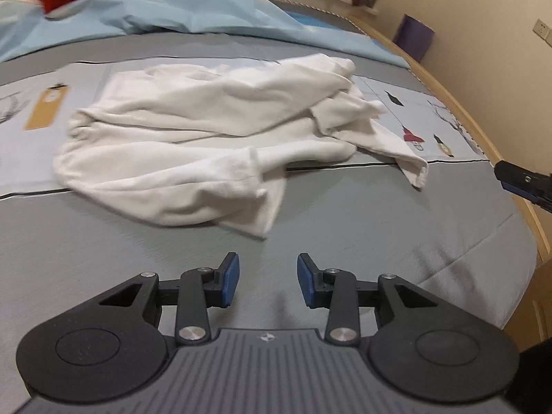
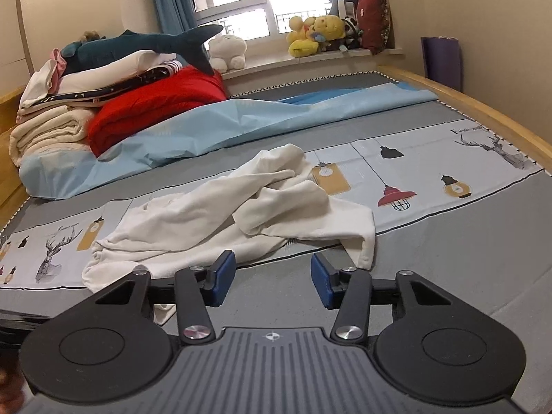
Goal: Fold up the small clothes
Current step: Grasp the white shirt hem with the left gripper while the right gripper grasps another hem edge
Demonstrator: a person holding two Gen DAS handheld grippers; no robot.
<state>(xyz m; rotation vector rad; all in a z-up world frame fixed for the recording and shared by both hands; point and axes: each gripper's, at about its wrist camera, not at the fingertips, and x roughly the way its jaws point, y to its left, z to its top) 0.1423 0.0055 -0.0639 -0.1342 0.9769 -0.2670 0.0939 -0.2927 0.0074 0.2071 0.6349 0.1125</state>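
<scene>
A crumpled white garment (image 1: 214,138) lies in a heap on the grey printed bed sheet (image 1: 310,227). In the left wrist view my left gripper (image 1: 268,279) hovers over bare sheet just short of the garment's near edge, jaws apart with nothing between the blue pads. The tip of the other gripper's finger (image 1: 524,183) pokes in at the right edge. In the right wrist view the same white garment (image 2: 241,214) lies ahead, and my right gripper (image 2: 272,279) stands open in front of its near hem, with only grey sheet between its pads.
A light blue cover (image 2: 241,120) lies rumpled behind the garment. Folded blankets, a red quilt (image 2: 155,103) and a plush shark (image 2: 145,46) are stacked at the back left. Stuffed toys (image 2: 317,32) sit on the windowsill. The wooden bed frame (image 1: 483,138) runs along the right.
</scene>
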